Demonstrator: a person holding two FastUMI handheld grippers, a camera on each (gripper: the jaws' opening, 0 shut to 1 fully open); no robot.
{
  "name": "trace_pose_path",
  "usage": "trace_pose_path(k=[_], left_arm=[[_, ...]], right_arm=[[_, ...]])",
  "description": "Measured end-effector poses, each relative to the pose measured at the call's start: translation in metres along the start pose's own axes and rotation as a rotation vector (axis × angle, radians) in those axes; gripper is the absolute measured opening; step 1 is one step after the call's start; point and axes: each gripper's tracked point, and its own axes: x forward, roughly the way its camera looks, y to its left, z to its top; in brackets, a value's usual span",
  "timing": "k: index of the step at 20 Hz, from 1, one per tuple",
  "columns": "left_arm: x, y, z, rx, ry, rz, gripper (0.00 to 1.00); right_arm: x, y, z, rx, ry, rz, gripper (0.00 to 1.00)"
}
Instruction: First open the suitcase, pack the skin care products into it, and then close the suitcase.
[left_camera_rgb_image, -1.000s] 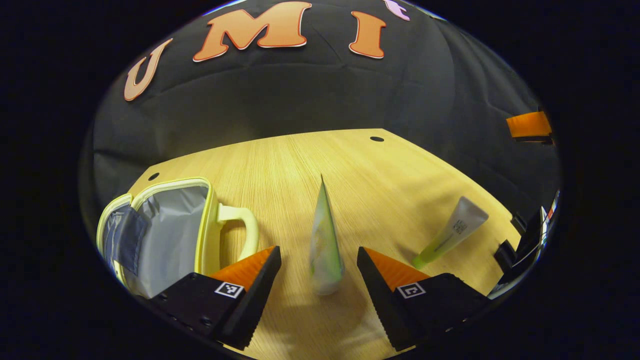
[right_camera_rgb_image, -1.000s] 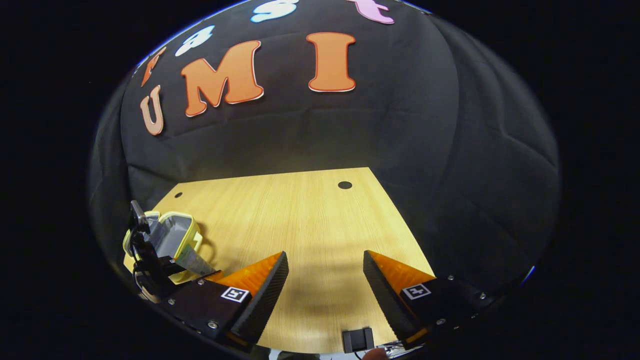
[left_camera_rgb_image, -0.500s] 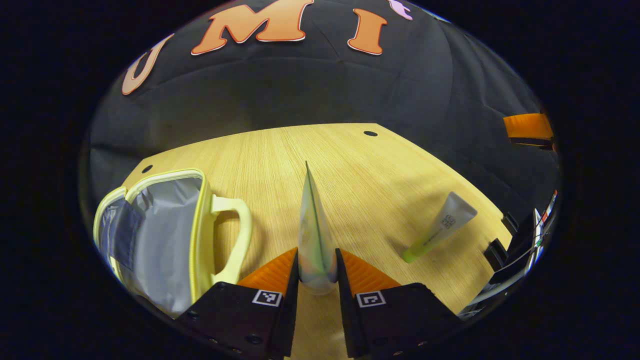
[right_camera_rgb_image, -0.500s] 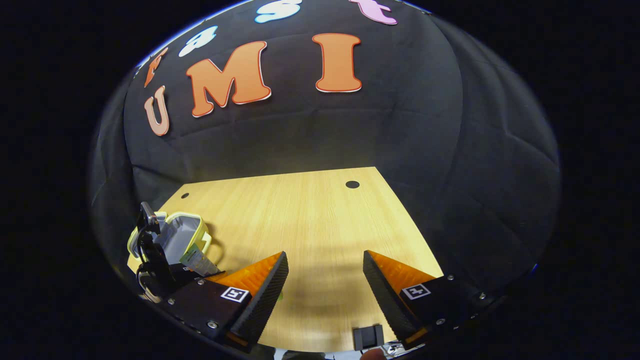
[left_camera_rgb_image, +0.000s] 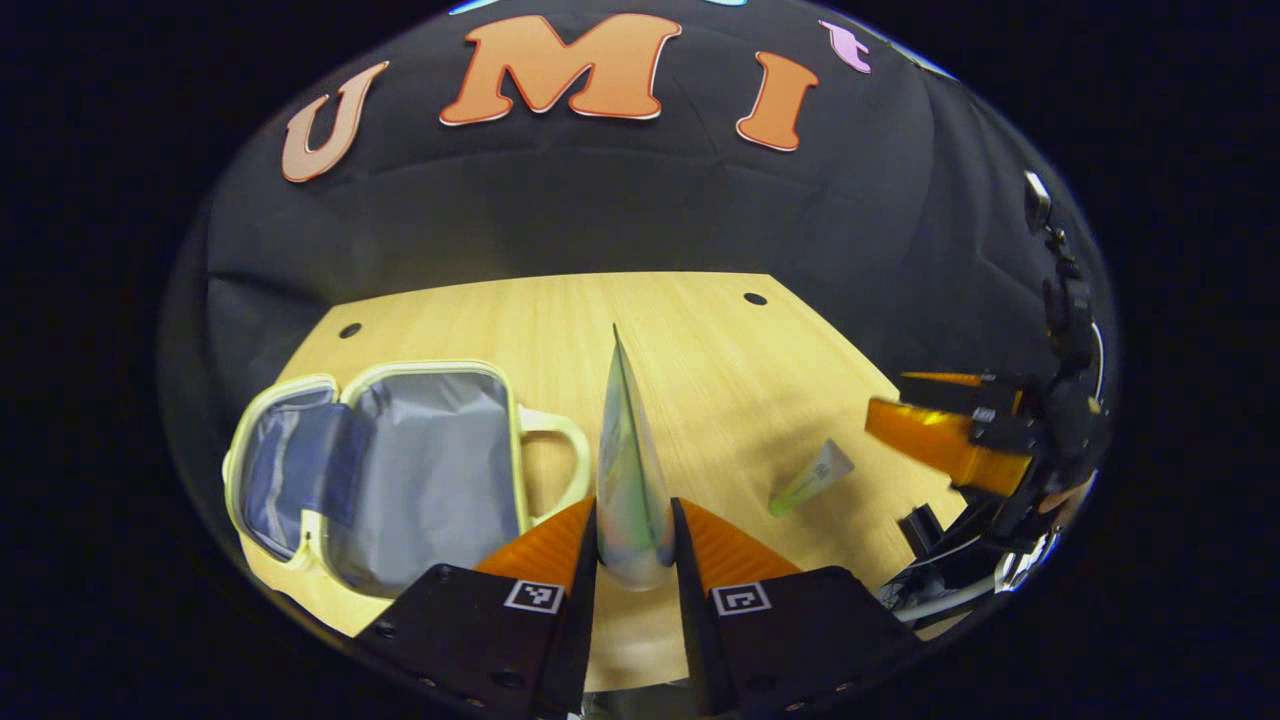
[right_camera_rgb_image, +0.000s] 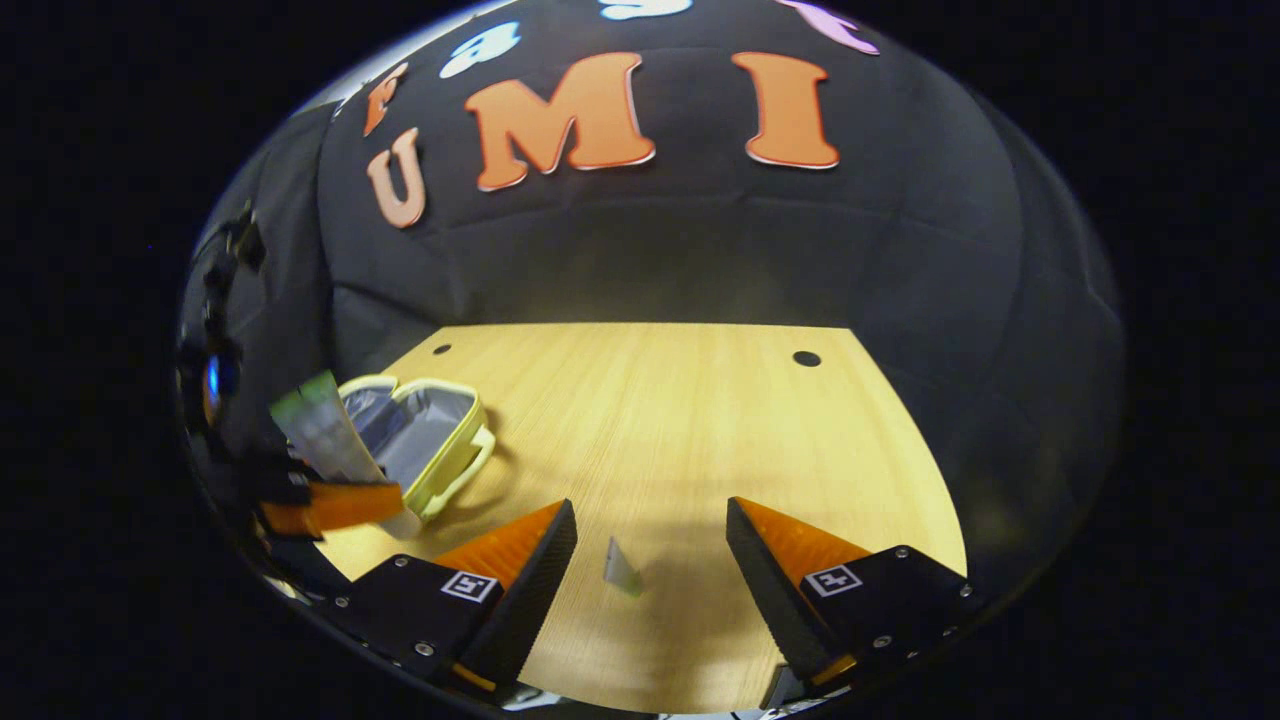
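Since 1.0 s ago: the left tool (left_camera_rgb_image: 634, 520) has gone from spread on either side of the pale tube (left_camera_rgb_image: 627, 470) to pinching it near its cap end, and has risen with it off the counter (left_camera_rgb_image: 700, 340); the right tool (right_camera_rgb_image: 650, 540) has swung left and now looks down on the second tube (right_camera_rgb_image: 621, 568).

Surface: light wood-grain counter with small dark round holes near its far corners. Black cloth wall behind.

Suitcase (left_camera_rgb_image: 400, 470): small, yellow-trimmed, lying open flat at the counter's left side, grey lining exposed, a darker blue-grey panel in its left half, loop handle toward the middle of the counter.

Pale tube: white with green shading, crimped end pointing away from the camera, both fingers pressing on it, held just right of the suitcase handle.

Second tube: grey-white body, green cap, lying on the counter between the right tool's fingers but ahead of them, not touched. Right tool spread wide.
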Motion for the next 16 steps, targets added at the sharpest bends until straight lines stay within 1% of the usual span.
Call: trace_pose_path(k=[2, 4, 8, 9, 10, 12, 13, 14, 15, 16], left_arm=[[-0.008, 0.01, 0.001, -0.007, 0.005, 0.017, 0.39], [-0.016, 0.019, -0.003, -0.017, 0.017, 0.031, 0.39], [-0.025, 0.033, -0.013, -0.017, 0.042, 0.061, 0.39], [-0.026, 0.037, -0.014, -0.008, 0.047, 0.067, 0.38], [-0.027, 0.04, -0.015, -0.004, 0.051, 0.074, 0.39], [-0.029, 0.044, -0.018, -0.012, 0.06, 0.073, 0.39], [-0.028, 0.046, -0.017, -0.021, 0.062, 0.071, 0.39], [-0.028, 0.047, -0.016, -0.028, 0.064, 0.067, 0.39], [-0.026, 0.049, -0.017, -0.033, 0.063, 0.062, 0.4], [-0.025, 0.051, -0.017, -0.037, 0.063, 0.061, 0.39]], right_arm=[[0.012, 0.008, -0.028, -0.011, 0.062, 0.029, 0.95], [0.025, 0.013, -0.055, 0.009, 0.139, 0.05, 0.93], [0.042, 0.012, -0.095, 0.059, 0.254, 0.048, 0.86], [0.045, 0.01, -0.097, 0.073, 0.266, 0.04, 0.84], [0.047, 0.007, -0.098, 0.083, 0.27, 0.035, 0.83], [0.05, 0.004, -0.099, 0.088, 0.276, 0.029, 0.78], [0.053, 0.004, -0.101, 0.083, 0.282, 0.027, 0.71], [0.055, 0.005, -0.103, 0.076, 0.293, 0.032, 0.67], [0.058, 0.007, -0.105, 0.065, 0.303, 0.034, 0.6], [0.058, 0.008, -0.109, 0.046, 0.313, 0.031, 0.57]])
